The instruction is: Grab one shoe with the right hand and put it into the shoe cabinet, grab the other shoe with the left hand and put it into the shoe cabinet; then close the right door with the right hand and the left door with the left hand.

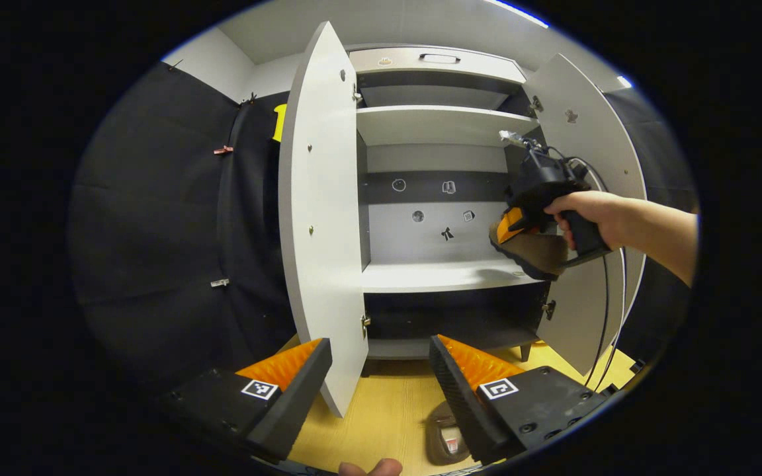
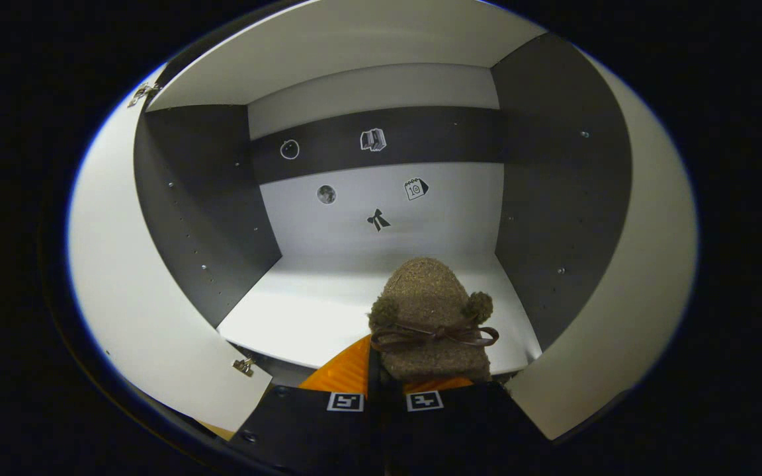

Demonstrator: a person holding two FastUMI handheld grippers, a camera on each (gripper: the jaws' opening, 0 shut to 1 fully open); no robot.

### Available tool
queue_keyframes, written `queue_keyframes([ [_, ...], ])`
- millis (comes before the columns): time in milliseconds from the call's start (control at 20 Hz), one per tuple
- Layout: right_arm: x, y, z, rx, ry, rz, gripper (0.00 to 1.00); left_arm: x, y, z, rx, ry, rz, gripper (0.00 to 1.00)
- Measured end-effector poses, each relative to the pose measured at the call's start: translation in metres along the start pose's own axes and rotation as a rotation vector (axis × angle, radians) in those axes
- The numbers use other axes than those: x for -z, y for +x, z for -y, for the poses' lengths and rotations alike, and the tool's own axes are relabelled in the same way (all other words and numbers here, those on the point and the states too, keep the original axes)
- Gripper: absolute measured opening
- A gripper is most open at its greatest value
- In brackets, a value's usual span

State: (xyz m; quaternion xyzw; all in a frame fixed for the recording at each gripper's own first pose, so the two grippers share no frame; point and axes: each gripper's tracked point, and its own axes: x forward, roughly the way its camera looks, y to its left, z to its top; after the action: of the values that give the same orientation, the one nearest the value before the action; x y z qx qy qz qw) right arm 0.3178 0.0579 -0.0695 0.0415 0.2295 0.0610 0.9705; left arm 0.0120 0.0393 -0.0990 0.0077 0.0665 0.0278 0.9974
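The brown shoe (image 2: 430, 324) is pinched at its back part by the right gripper (image 2: 381, 390), with the toe pointing into the shoe cabinet (image 2: 381, 218), just above the front of the middle shelf (image 2: 301, 317). It looks soft and light, with a fuzzy upper, a thin bow and two pompoms; I judge the firmer heel or sole edge the best place to hold, because the upper would fold. The second shoe (image 1: 446, 436) lies on the wooden floor (image 1: 381, 416), close under the left gripper (image 1: 381, 377), whose fingers are spread and hold nothing. I count two shoes, two grippers, and two doors, the left door (image 1: 318, 218) and the right door (image 1: 586, 152), both open.
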Motion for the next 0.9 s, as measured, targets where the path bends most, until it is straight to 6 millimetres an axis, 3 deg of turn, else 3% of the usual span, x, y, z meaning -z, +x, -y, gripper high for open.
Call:
queue_keyframes([
  [400,-0.032,0.085,0.011,0.059,-0.012,0.080,0.09,0.009,-0.004,0.001,0.004,0.006,-0.018,0.95],
  [650,-0.025,0.116,0.015,0.083,-0.034,0.075,0.08,0.024,-0.009,-0.005,-0.013,0.001,-0.059,0.95],
  [900,-0.014,0.136,0.024,0.126,-0.022,0.036,0.12,0.025,-0.003,-0.007,-0.016,-0.001,-0.067,0.95],
])
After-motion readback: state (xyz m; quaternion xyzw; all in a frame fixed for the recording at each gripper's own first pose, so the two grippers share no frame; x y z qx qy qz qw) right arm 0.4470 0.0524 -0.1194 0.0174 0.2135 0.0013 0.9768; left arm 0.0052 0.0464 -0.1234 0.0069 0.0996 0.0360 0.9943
